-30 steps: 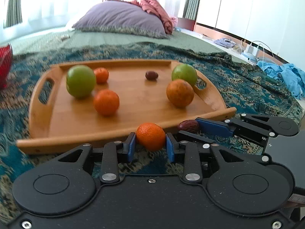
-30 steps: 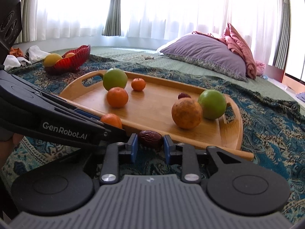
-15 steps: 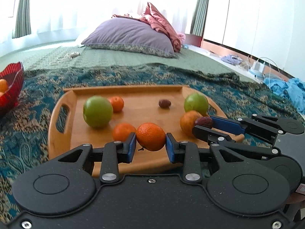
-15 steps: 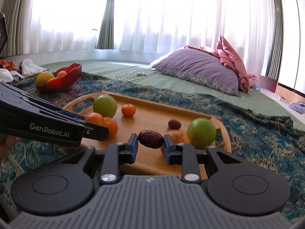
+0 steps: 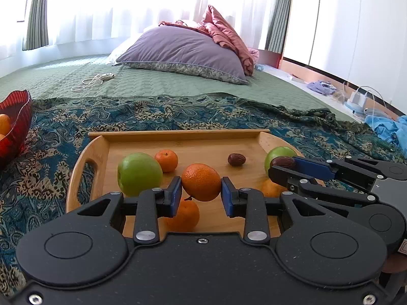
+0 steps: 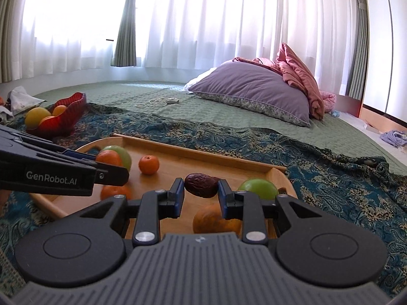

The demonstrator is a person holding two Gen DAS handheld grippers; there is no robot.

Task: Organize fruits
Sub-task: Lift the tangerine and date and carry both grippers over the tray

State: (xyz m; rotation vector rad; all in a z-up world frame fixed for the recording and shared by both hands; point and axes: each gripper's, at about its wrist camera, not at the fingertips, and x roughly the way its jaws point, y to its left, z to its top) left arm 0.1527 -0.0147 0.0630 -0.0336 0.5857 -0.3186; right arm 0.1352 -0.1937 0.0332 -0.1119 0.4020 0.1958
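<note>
A: Checking the left tongs [image 5: 201, 190]: clamped on a round orange tangerine [image 5: 201, 181], held above the oval wooden tray [image 5: 178, 135].

B: Right tongs [image 6: 201, 194]: clamped on a wrinkled dark-brown date [image 6: 201, 181] over the same tray. A red glass bowl [image 6: 66, 111] of fruit sits well apart on the patterned bedspread [image 6: 330, 175].
</note>
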